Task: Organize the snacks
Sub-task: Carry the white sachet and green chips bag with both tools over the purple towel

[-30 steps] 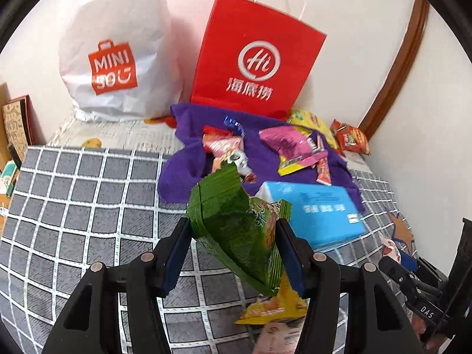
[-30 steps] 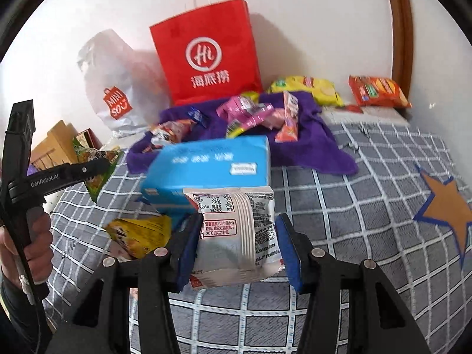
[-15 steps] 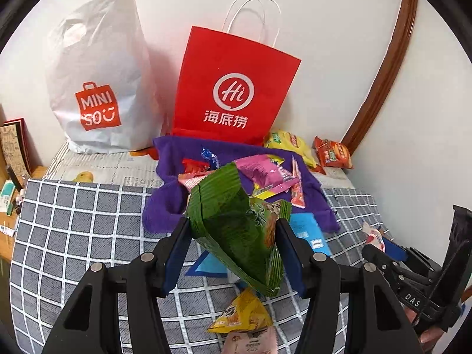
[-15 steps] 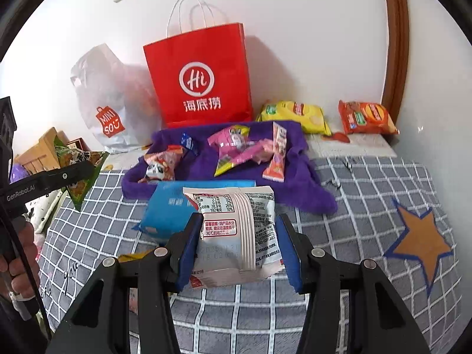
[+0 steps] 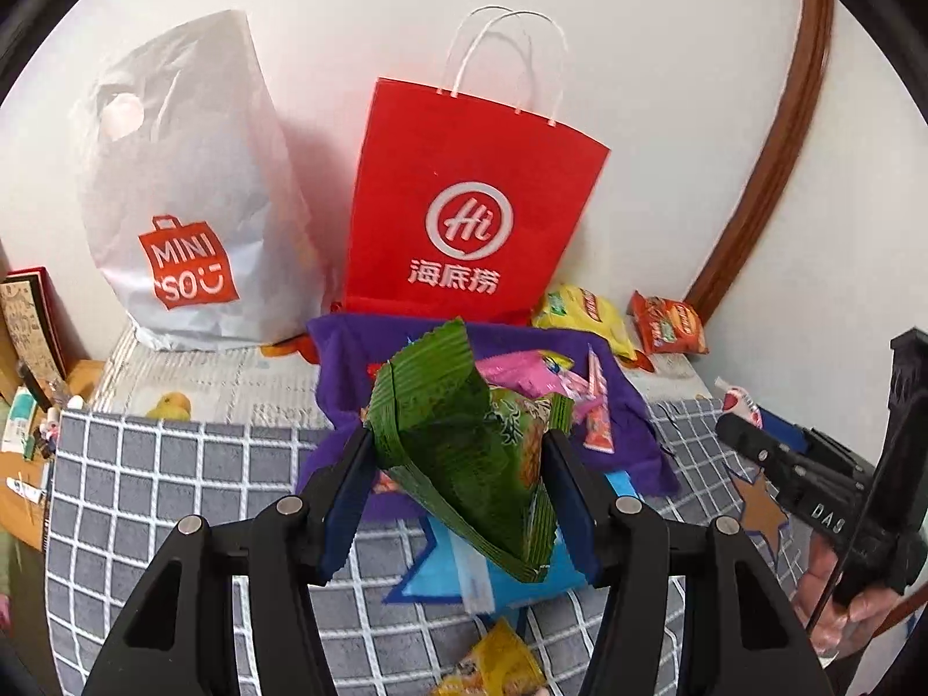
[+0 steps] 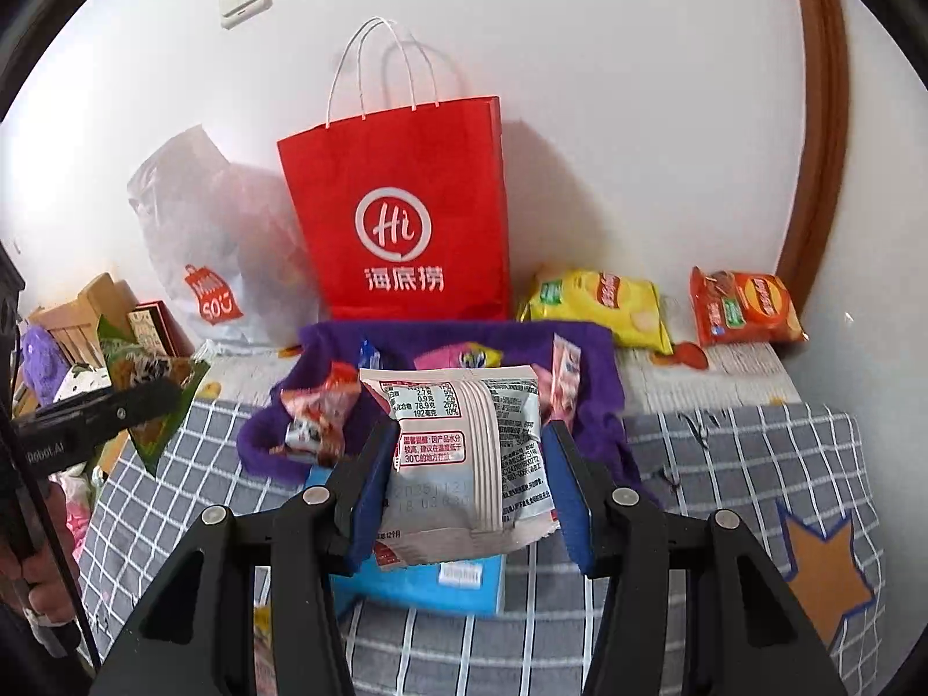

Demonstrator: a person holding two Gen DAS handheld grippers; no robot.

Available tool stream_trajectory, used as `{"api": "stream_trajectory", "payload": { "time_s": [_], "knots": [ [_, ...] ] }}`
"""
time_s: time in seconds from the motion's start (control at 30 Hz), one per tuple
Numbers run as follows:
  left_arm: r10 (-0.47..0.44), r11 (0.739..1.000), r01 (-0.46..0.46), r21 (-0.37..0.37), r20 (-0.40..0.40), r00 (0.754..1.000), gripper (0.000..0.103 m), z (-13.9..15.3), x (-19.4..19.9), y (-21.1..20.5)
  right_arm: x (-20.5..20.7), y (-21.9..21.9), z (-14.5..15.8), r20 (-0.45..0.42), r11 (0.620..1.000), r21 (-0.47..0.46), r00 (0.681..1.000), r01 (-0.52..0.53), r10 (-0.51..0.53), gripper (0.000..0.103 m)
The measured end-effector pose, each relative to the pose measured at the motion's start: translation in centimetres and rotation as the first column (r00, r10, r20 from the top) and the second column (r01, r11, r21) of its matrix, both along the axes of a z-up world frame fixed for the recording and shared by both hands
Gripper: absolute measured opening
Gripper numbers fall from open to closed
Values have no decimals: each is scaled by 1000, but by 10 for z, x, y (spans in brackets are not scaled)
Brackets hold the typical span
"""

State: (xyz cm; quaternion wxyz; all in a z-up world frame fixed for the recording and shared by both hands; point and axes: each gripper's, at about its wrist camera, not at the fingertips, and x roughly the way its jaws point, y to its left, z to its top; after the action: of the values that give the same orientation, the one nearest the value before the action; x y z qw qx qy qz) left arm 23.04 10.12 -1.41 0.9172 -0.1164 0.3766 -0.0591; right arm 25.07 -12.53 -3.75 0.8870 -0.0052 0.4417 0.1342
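My left gripper (image 5: 458,452) is shut on a green snack packet (image 5: 464,452) and holds it in the air above the grey checked cloth (image 5: 174,481). My right gripper (image 6: 464,446) is shut on a grey-white snack packet (image 6: 464,452), also in the air. Beyond both lies a purple cloth (image 6: 597,371) with several small snacks, in front of a red paper bag (image 5: 470,203). A blue packet (image 6: 429,580) lies on the checked cloth below my right gripper. The left gripper with its green packet shows at the left of the right wrist view (image 6: 145,400).
A white MINISO plastic bag (image 5: 180,191) stands left of the red bag. A yellow chip bag (image 6: 597,296) and an orange one (image 6: 742,307) lie by the wall at the right. A yellow snack (image 5: 499,667) lies near the front. Clutter fills the left edge.
Both grippers have risen and drawn back with their packets; the bags and purple cloth now sit lower and farther in both views.
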Motion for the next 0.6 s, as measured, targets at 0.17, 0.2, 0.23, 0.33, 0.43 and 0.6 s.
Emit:
{"api": "stream_trajectory", "payload": {
  "time_s": [0.17,0.2,0.23,0.33,0.43,0.6],
  "knots": [
    [25,1000,-25,-14,-1,1000,56,5,24,11,36,1,2,-1,1000,13,1000,7,-7,50],
    [30,999,-30,-12,0,1000,56,6,28,12,44,1,2,-2,1000,9,1000,7,-7,50],
    [36,999,-36,-9,3,999,56,8,35,14,53,1,2,-1,1000,10,1000,6,-6,50],
    [50,998,-50,-22,10,999,56,10,49,19,76,-1,0,-9,1000,15,1000,18,-17,50],
    [62,998,-62,-30,2,998,56,9,67,22,98,-4,-2,-18,999,20,999,27,-27,50],
    [54,997,-55,-46,-21,998,56,-1,100,18,126,-11,-24,-48,999,36,998,34,-32,51]
  ]
}}
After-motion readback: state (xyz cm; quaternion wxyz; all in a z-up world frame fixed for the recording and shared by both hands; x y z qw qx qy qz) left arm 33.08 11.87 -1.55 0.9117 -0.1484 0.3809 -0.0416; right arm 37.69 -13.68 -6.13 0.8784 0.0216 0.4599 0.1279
